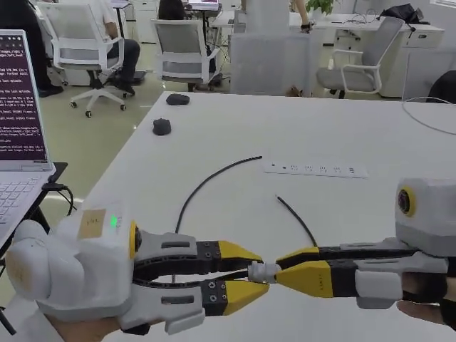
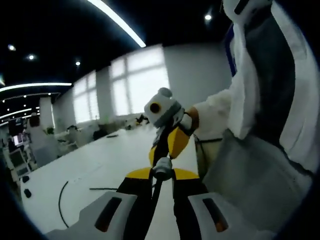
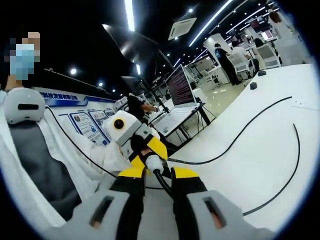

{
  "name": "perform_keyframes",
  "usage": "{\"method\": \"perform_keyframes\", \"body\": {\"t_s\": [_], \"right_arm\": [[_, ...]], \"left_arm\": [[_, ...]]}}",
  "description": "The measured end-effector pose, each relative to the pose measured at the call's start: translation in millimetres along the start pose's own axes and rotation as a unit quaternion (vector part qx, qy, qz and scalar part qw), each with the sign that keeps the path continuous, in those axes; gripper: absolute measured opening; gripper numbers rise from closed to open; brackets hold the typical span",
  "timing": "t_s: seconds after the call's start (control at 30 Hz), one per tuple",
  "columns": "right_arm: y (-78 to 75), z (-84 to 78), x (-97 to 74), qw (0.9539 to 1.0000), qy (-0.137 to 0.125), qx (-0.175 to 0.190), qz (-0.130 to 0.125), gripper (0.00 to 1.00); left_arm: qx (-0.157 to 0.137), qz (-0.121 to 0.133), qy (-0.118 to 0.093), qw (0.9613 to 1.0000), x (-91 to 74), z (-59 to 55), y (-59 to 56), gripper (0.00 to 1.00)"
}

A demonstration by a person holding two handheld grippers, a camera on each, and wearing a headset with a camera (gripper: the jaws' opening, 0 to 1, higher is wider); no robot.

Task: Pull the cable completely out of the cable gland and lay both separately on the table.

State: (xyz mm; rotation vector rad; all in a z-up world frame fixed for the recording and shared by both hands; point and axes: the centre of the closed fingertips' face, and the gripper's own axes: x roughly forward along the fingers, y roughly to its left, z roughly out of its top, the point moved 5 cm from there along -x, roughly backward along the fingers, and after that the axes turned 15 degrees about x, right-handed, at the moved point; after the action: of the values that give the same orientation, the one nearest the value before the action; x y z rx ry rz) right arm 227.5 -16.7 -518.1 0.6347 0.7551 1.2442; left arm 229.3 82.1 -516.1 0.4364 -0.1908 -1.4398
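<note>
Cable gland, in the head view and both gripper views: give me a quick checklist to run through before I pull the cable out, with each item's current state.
1. Cable gland sits between the left gripper's tips: ok.
2. Right gripper pinches the cable, not the gland: cannot tell; its tips meet at the gland's end.
3. Cable slack and free to slide: ok; it lies loose in curves on the table.
4. Gland nut loosened: cannot tell.
5. Bare table to lay both parts apart: ok; the power strip lies farther back.
</note>
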Motion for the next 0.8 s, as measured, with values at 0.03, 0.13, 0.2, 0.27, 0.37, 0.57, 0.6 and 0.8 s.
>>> {"method": "perform_keyframes", "body": {"t_s": [0.03, 0.13, 0.2, 0.27, 0.37, 0.57, 0.6, 0.8], "right_arm": [[-0.2, 0.1, 0.1, 1.0000, 0.002, 0.003, 0.002, 0.18], [3.2, -1.0, 1.4, 0.9994, 0.021, 0.013, 0.023, 0.17], [5.4, -1.6, 2.6, 0.9985, 0.035, 0.018, 0.037, 0.15], [5.1, -1.6, 3.5, 0.9977, 0.045, 0.028, 0.042, 0.13], [3.7, -0.6, 3.4, 0.9971, 0.051, 0.037, 0.044, 0.12], [5.0, 1.2, 3.2, 0.9976, 0.049, 0.020, 0.045, 0.11], [5.0, 1.3, 3.4, 0.9977, 0.049, 0.018, 0.043, 0.11], [7.3, 1.3, 4.2, 0.9980, 0.055, -0.020, 0.026, 0.10]], "left_arm": [[0.010, 0.001, 0.002, 0.9999, 0.1, 0.4, 0.0, 0.15], [0.039, 0.000, 0.000, 0.9992, 1.3, 2.7, -2.0, 0.15], [0.050, -0.003, -0.002, 0.9988, 2.5, 4.0, -3.8, 0.15], [0.058, -0.005, 0.003, 0.9983, 3.4, 3.2, -4.4, 0.15], [0.060, -0.003, 0.006, 0.9982, 2.6, 2.7, -3.0, 0.15], [0.045, 0.003, 0.007, 0.9990, 1.3, 2.7, -0.1, 0.15], [0.037, 0.003, 0.008, 0.9993, 1.1, 1.8, 0.8, 0.15], [0.006, 0.000, 0.010, 0.9999, 0.5, 0.5, 0.9, 0.14]]}}
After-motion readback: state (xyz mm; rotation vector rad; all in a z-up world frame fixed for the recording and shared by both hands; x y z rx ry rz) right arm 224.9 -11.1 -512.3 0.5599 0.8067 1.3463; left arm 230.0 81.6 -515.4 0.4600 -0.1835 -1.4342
